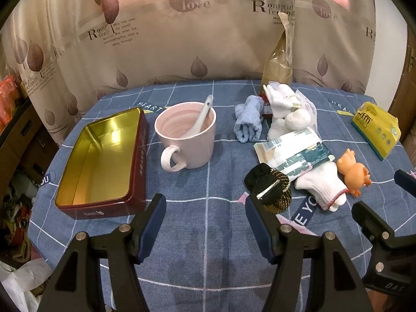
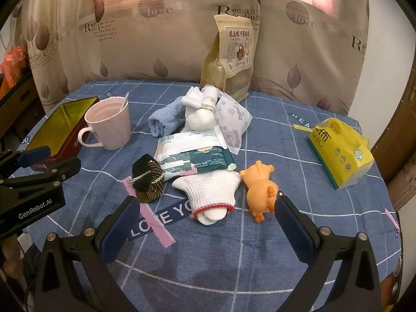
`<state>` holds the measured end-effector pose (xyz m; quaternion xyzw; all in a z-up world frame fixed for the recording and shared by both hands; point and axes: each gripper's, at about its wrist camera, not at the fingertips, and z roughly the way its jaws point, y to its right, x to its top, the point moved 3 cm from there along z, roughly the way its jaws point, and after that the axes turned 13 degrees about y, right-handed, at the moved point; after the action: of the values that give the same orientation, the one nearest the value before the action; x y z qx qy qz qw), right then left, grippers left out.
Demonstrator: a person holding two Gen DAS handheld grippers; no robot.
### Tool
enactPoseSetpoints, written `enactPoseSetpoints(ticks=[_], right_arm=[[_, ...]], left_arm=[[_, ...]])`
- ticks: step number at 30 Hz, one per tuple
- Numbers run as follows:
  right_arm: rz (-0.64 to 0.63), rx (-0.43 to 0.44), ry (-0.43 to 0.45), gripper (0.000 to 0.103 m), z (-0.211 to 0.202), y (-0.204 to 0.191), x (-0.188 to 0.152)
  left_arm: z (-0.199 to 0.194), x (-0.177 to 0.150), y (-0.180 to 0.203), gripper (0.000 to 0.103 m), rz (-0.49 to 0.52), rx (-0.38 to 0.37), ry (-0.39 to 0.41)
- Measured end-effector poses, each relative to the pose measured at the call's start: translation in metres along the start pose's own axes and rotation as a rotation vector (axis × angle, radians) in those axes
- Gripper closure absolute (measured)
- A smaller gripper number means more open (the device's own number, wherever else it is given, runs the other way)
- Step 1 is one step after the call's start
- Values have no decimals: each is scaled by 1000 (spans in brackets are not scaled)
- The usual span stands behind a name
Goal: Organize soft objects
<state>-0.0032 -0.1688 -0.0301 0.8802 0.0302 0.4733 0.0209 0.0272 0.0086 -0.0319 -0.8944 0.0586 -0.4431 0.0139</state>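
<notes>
Both jaws are held spread and empty above the blue checked tablecloth (image 2: 286,135), where the white knitted cotton glove (image 2: 210,192), judged light and limp, is best pinched at its red-edged cuff (image 2: 212,206).

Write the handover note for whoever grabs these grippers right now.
Left gripper: open, empty, above the cloth in front of the mug.
Right gripper: open, empty, just short of the white glove and orange toy.
Tin: open at the left, nothing visible inside.
Soft things are bunched at mid-table: blue towel, white socks, glove, black scrunchie, plus packets. Tissue pack sits far right.
Done: nothing sorted yet.
Left: everything; the tin is probably the destination. The glove is nearest the right gripper.
</notes>
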Motion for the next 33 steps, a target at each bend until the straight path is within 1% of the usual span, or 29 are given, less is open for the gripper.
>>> enactPoseSetpoints(ticks=[27,33], right_arm=[[12,6,-18,0,9,0,-8],[29,5,-35,0,15,4,-12]], left_arm=[[12,-3,-1,38,-4,3,-30],[15,-4,-1,38,-2,1,-39]])
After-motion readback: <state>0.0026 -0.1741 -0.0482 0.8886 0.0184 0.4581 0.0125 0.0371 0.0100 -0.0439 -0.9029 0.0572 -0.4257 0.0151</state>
